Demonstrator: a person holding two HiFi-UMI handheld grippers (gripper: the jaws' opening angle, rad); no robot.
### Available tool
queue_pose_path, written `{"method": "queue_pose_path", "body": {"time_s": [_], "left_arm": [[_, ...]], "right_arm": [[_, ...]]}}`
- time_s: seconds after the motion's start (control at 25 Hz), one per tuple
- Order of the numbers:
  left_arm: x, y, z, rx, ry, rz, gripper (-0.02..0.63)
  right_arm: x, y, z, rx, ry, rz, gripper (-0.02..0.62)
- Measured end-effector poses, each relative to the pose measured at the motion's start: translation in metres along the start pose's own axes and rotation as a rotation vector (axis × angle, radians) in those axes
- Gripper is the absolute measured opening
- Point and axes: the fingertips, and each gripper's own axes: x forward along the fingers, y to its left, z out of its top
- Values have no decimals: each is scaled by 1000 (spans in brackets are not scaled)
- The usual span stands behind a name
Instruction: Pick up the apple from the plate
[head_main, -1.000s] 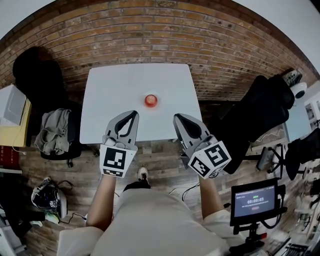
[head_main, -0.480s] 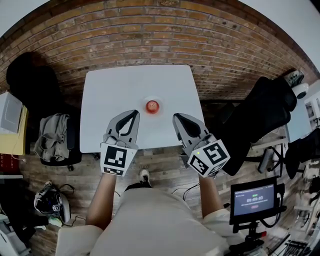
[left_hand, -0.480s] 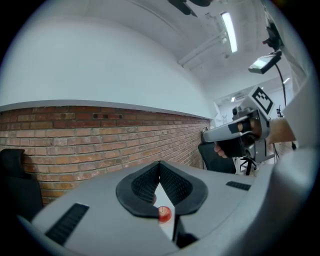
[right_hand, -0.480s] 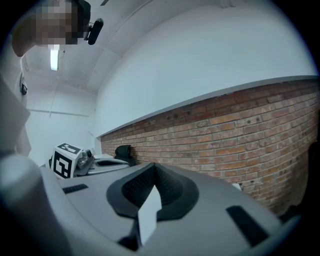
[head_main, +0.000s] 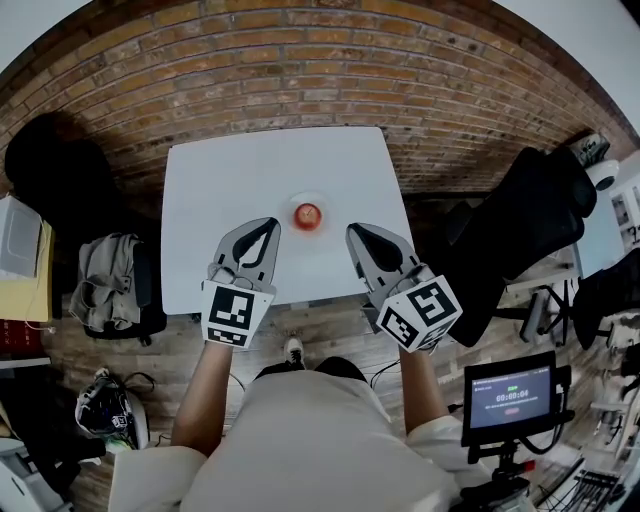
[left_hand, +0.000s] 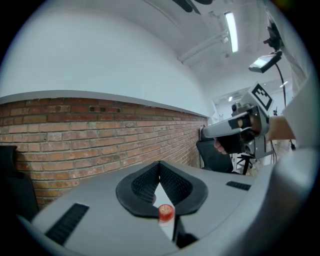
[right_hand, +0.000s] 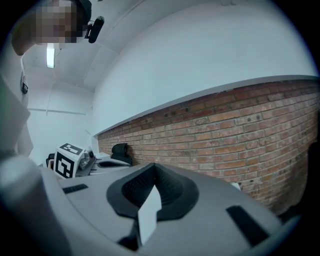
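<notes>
A red apple (head_main: 308, 215) sits on a small white plate (head_main: 309, 200) on the white table (head_main: 230, 180), a little toward the near edge. My left gripper (head_main: 271, 225) hovers over the near part of the table, just left of the apple and apart from it, jaws shut and empty. My right gripper (head_main: 353, 233) hovers to the apple's right, also shut and empty. In the left gripper view the apple (left_hand: 166, 212) shows low through the gap under the closed fingertips of the left gripper (left_hand: 160, 163). The right gripper view shows the right gripper (right_hand: 154, 165) with only bare table between the jaws.
A brick wall (head_main: 300, 70) stands behind the table. A black chair (head_main: 525, 215) is at the right and another dark chair (head_main: 60, 165) at the left. Clothes (head_main: 105, 265) lie on a seat at the left. A monitor (head_main: 510, 398) stands lower right, a helmet (head_main: 105, 412) on the floor.
Both grippers have moved forward over the table toward the apple, which now lies nearer their tips. Both stayed shut.
</notes>
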Motion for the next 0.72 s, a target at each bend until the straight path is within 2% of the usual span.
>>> {"method": "queue_pose_path", "body": {"time_s": [0.16,0.32,0.52,0.72], "left_arm": [[3,-4,3,11,-20,-17,5],[10,-11,5,37,-4,-36,5],[17,-24,15,28,-24,-47,5],[36,-41,28,29,-8,-25,6]], "right_arm": [[-2,-2,-5,-2,15,-10,2],[-7,-8,-7,17,26,-20,2],[-17,-21,-10,26,23,-8,2],[-34,-44,-3,39,15,23,2]]}}
